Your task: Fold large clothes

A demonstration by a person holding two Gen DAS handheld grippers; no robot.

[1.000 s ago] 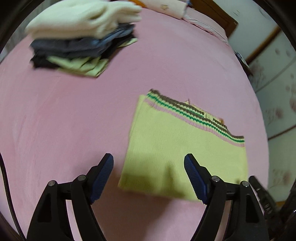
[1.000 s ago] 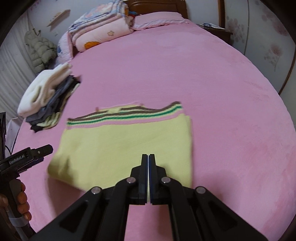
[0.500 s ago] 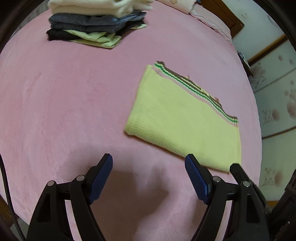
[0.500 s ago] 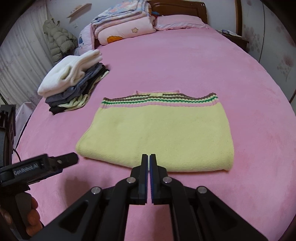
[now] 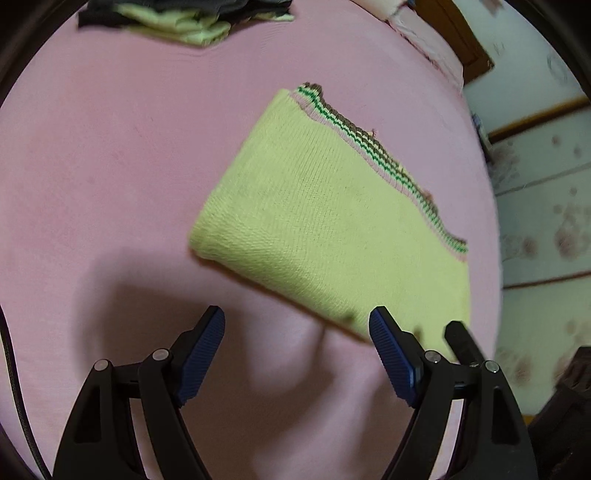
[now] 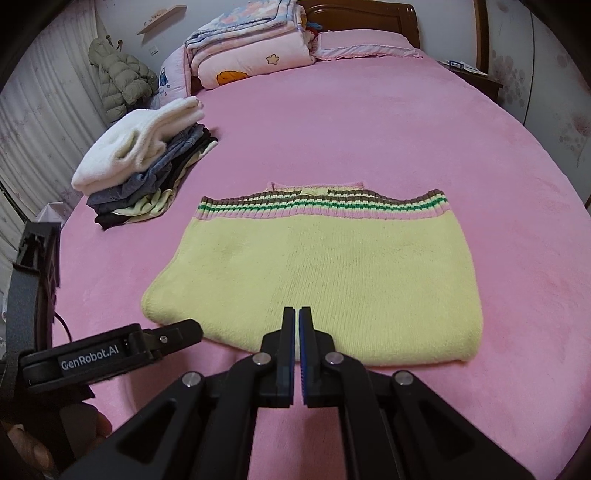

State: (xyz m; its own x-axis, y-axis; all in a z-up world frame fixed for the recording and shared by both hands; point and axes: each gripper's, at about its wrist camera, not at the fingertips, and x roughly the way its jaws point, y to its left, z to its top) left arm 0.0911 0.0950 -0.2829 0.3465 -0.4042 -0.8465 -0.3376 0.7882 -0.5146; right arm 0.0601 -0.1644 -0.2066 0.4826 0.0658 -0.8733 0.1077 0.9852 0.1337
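Note:
A yellow knitted sweater (image 6: 325, 273) lies folded into a flat rectangle on the pink bed (image 6: 369, 133), its green, brown and pink striped hem at the far edge. In the left wrist view the sweater (image 5: 332, 221) lies slantwise ahead. My left gripper (image 5: 297, 325) is open, with only bedcover between its blue pads, just short of the sweater's near fold. My right gripper (image 6: 296, 317) is shut on nothing, its tips over the sweater's near edge. The left gripper (image 6: 110, 350) shows at the lower left of the right wrist view.
A stack of folded clothes (image 6: 147, 166) topped by a white fluffy piece sits on the bed's left side, also seen as the stack of clothes (image 5: 192, 18). Folded quilts (image 6: 251, 44) and a pillow lie at the headboard. A person's hand (image 6: 29, 450) holds the left gripper.
Both grippers drew back toward the near side of the bed. The left gripper sank lower and rolled, so the sweater now lies slantwise ahead of it instead of between its fingers.

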